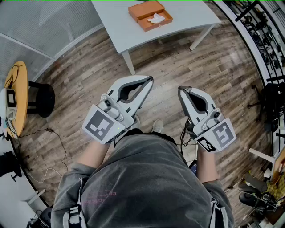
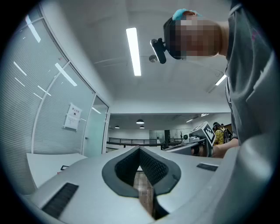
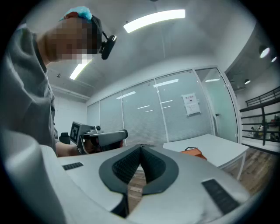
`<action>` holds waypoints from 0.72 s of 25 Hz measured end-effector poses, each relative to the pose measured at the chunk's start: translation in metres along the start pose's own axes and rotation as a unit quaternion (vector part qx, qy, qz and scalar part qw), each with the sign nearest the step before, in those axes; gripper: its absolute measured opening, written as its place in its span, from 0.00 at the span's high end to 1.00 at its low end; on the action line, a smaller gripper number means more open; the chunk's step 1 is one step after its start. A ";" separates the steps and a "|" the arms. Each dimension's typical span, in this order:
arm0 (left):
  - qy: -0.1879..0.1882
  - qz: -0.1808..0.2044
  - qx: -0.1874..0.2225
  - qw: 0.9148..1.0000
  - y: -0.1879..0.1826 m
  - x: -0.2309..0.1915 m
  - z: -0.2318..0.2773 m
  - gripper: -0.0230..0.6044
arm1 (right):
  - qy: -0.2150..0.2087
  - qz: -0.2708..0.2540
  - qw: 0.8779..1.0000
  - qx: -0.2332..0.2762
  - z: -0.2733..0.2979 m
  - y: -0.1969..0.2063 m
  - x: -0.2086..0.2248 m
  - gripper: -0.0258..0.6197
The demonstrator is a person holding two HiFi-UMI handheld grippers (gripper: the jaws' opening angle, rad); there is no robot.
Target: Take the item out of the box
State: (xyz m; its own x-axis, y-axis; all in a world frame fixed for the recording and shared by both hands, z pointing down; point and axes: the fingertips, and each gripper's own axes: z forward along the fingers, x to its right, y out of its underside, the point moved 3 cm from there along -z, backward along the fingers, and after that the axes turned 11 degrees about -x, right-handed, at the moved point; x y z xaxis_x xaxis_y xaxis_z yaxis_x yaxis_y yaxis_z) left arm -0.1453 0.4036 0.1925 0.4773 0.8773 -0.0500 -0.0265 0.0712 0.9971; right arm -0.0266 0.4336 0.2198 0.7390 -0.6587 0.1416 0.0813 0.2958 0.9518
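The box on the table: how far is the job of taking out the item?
Done: only that the box stands open on the table. In hand: nothing; left tongs and right tongs are shut, empty, far from it. Left: everything; the white item lies inside.

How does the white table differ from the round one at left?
The white table is angular and pale; the round table is yellow-brown. The white table carries an open orange box holding a white item; the round table carries a device and cables. Both stand on the wooden floor.
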 end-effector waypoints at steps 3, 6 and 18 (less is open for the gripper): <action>-0.001 0.000 0.003 1.000 -0.001 0.004 -0.002 0.94 | -0.001 0.001 1.000 0.002 -0.005 0.001 -0.003 0.96; -0.001 -0.001 0.003 1.000 -0.002 0.008 -0.002 0.94 | -0.002 0.007 1.000 0.004 -0.009 0.002 -0.002 0.96; -0.010 -0.010 -0.006 1.000 0.012 0.022 0.011 0.94 | 0.001 0.039 0.999 0.012 -0.024 0.014 0.018 0.95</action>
State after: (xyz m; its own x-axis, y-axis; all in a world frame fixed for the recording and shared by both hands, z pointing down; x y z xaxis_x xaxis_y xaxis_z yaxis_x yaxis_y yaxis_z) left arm -0.1257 0.4186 0.2037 0.4957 0.8658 -0.0686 -0.0274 0.0945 0.9951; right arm 0.0039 0.4423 0.2297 0.7441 -0.6326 0.2148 0.0077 0.3296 0.9441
